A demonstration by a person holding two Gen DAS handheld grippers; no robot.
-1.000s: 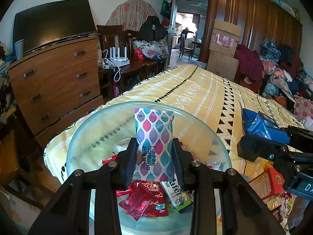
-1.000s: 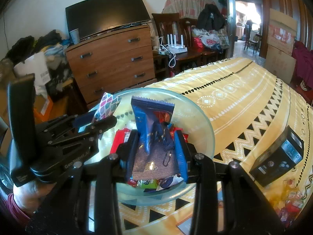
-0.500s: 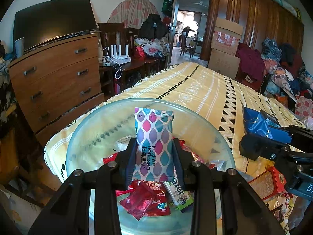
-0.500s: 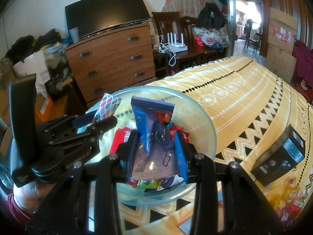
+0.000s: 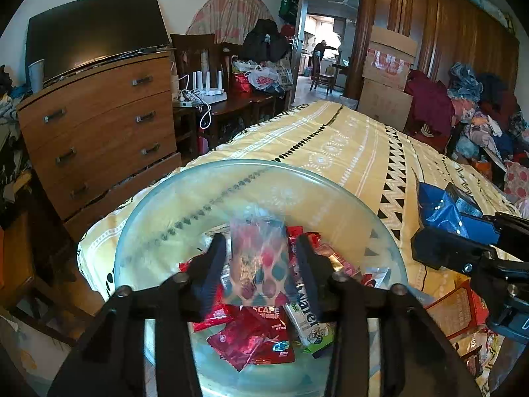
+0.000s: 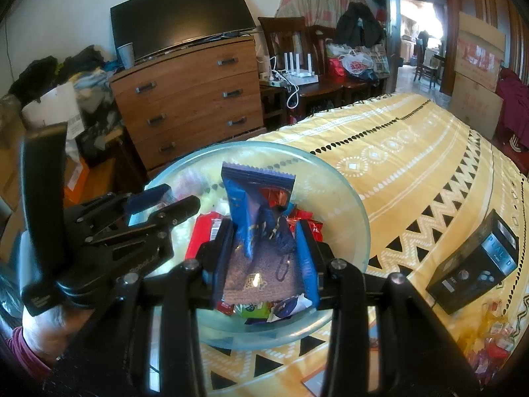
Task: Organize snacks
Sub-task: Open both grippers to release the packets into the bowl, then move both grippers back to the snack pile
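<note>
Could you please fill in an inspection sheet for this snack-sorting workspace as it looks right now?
Surface: yellow patterned tablecloth.
Job's things: glass bowl holding snacks; blurred patterned packet; blue packet.
Clutter: black box; loose wrappers; red carton.
Grippers: left tongs open around the patterned packet; right tongs shut on the blue packet.
Cables: white cords by the router.
Surroundings: wooden dresser, television.

Patterned packet (image 5: 259, 261): motion-blurred, print unreadable, contact with jaws indeterminate. Red wrappers (image 5: 254, 340): partly covered by gripper frame. Black box (image 6: 476, 264): label too small. Loose snacks (image 6: 492, 340): cropped at edge.
</note>
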